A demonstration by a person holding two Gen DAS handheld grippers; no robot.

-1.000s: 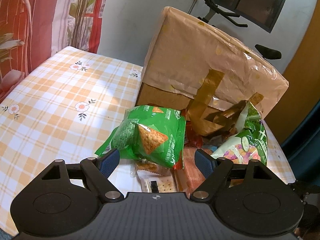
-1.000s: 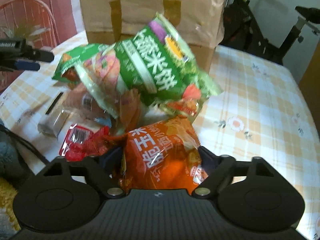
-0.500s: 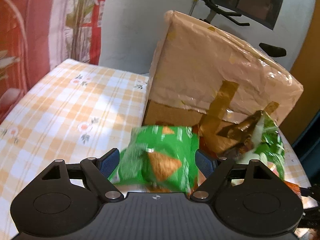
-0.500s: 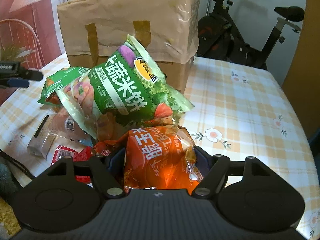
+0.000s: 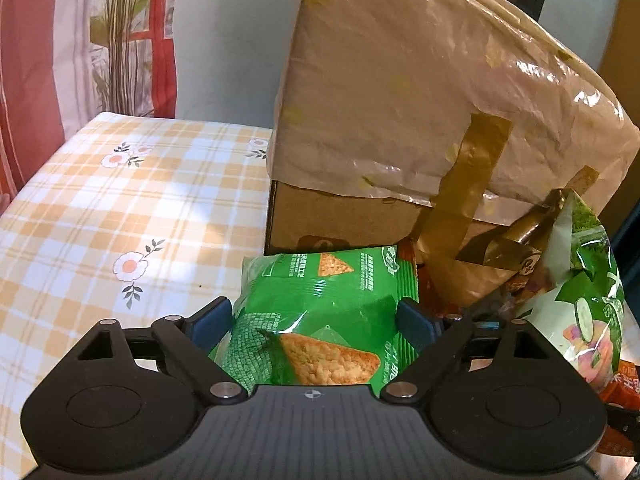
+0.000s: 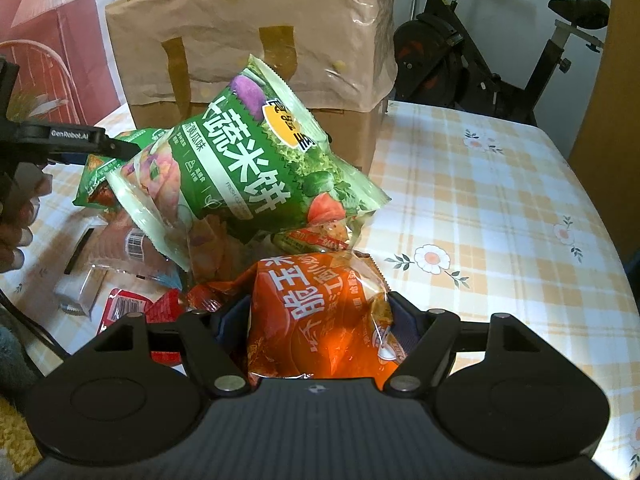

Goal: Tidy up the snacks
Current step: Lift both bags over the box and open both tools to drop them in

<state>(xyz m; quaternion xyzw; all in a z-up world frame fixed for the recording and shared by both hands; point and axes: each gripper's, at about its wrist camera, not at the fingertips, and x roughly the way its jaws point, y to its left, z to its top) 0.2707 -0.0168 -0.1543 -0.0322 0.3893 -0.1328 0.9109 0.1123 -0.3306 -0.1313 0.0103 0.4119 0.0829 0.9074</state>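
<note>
We have the puffy green crisp packet with triangle chips [image 5: 320, 320] between our left gripper's [image 5: 316, 320] opening jaws, pads barely touching, just before the brown paper-covered box [image 5: 420, 100]. Our right gripper [image 6: 318, 320] pinches the orange foil snack bag [image 6: 320, 316] by its sides, near that box, likely to lift it clear for sorting.

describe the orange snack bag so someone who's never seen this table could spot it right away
Find the big paper bag standing on the checked tablecloth; a heap of snacks lies in front of it. At the heap's near edge, below the green vegetable-cracker bag, sits the orange bag, between the right hand-held gripper's fingers. It is the only large orange bag; its big neighbours are green.
</note>
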